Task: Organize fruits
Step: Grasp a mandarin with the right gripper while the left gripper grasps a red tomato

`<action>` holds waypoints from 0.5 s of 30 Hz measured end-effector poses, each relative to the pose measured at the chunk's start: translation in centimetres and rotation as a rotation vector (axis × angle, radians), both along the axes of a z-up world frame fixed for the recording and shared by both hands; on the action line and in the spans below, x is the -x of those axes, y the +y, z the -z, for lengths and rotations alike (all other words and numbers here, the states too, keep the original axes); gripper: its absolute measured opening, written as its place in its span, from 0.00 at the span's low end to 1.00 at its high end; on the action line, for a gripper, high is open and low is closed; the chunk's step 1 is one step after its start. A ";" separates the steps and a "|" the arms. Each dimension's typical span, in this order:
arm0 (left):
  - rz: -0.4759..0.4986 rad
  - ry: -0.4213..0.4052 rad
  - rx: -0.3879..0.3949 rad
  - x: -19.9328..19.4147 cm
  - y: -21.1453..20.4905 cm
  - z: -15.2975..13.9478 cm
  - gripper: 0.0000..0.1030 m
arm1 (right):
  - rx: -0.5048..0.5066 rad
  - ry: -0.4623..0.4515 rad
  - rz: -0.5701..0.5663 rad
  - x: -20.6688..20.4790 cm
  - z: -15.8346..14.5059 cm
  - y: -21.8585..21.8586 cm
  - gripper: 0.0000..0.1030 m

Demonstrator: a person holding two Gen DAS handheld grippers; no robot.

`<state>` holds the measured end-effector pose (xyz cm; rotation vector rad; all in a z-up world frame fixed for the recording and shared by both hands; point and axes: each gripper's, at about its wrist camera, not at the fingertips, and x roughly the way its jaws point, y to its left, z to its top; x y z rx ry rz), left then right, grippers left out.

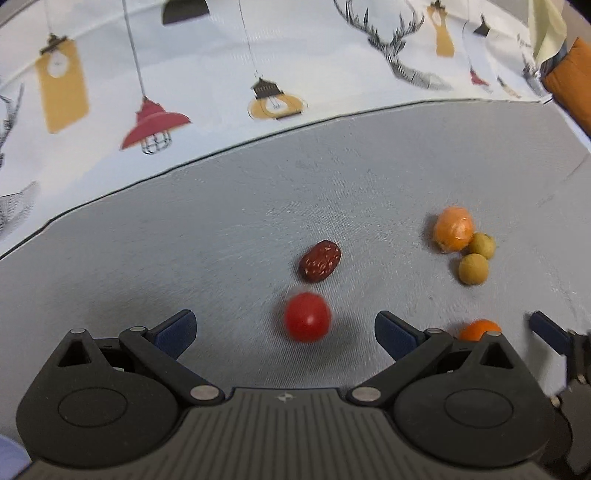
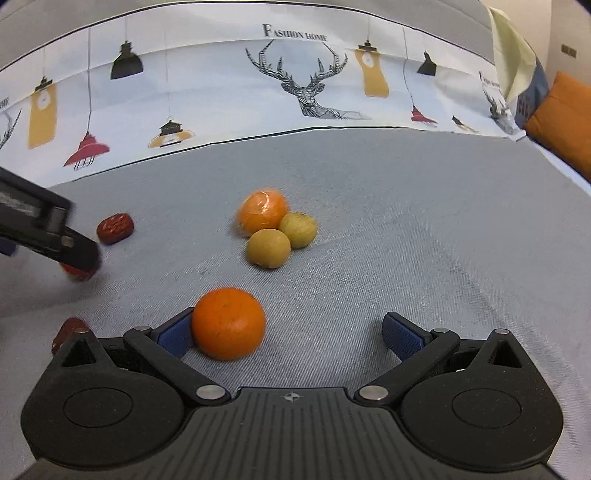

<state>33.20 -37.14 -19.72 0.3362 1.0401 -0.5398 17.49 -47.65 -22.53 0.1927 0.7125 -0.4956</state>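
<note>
A grey woven cloth (image 2: 369,221) is bordered by a white band (image 2: 221,92) printed with yellow, red and black lamps and line-drawn deer heads. Blue pads are seen on black fingers (image 2: 400,338). An orange cushion (image 2: 565,122) is seen.

The only readable text is "FASHION HOME" (image 2: 295,32), printed in dark capitals on the white patterned cloth (image 2: 221,92), at twelve o'clock above the stag's antlers in the right wrist view. A second print of lettering at two o'clock on the same cloth is too distorted to read. The left wrist view shows no legible writing.
</note>
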 end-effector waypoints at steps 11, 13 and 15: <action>0.033 -0.028 -0.003 0.2 -0.9 -0.3 0.65 | 0.019 0.000 0.012 0.4 0.1 0.5 0.97; 0.068 0.005 -0.028 0.2 -1.1 0.0 0.29 | -0.011 -0.018 -0.028 0.8 -0.3 0.7 0.61; 0.063 -0.012 -0.027 0.6 -0.6 -0.2 0.29 | -0.005 -0.041 -0.090 1.2 -0.9 1.7 0.35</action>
